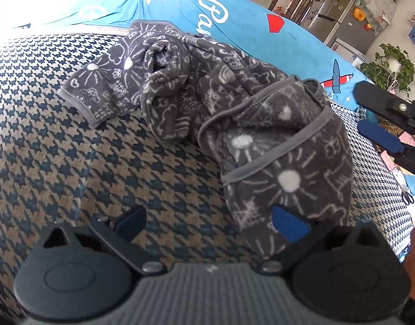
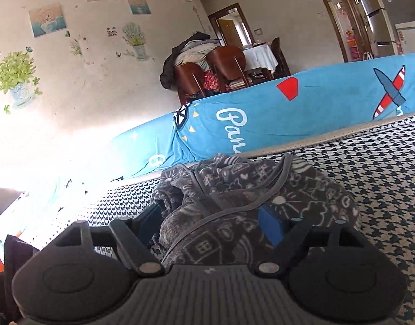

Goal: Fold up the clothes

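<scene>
The grey fleece garment [image 1: 234,113] with white doodle print lies crumpled on the houndstooth cover [image 1: 72,162], in front of the blue printed sheet [image 1: 248,27] that runs behind it. My left gripper [image 1: 210,223] has its fingers spread wide; the right finger's blue pad [image 1: 288,227] touches the garment's near edge, the other stands over bare cover. My right gripper [image 2: 213,224] also has its fingers spread, with a bunched fold of the garment between them, unpinched.

Black grippers [image 1: 210,223], blue pads [image 1: 288,227], silver screws
</scene>
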### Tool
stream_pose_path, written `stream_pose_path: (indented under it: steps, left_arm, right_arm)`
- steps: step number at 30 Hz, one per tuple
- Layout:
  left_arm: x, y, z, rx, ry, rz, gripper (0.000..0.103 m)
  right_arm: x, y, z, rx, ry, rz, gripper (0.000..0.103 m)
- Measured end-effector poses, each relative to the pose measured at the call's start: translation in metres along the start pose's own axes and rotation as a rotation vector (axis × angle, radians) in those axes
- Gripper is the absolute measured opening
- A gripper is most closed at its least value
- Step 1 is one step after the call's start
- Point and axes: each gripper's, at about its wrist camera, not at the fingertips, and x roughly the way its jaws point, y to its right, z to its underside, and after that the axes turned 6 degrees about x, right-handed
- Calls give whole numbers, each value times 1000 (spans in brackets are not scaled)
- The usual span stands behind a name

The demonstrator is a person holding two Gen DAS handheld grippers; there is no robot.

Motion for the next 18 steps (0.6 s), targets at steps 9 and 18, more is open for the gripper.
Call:
stream_pose_path:
  steps: [9,18]
  left_arm:
    - [-1,0,1,2,3,8,103]
    - [-3,-1,2,4,7,16,103]
  right_arm:
    - [33,-16,17,-101,-85,95,56]
    - [7,4,1,13,34,150,24]
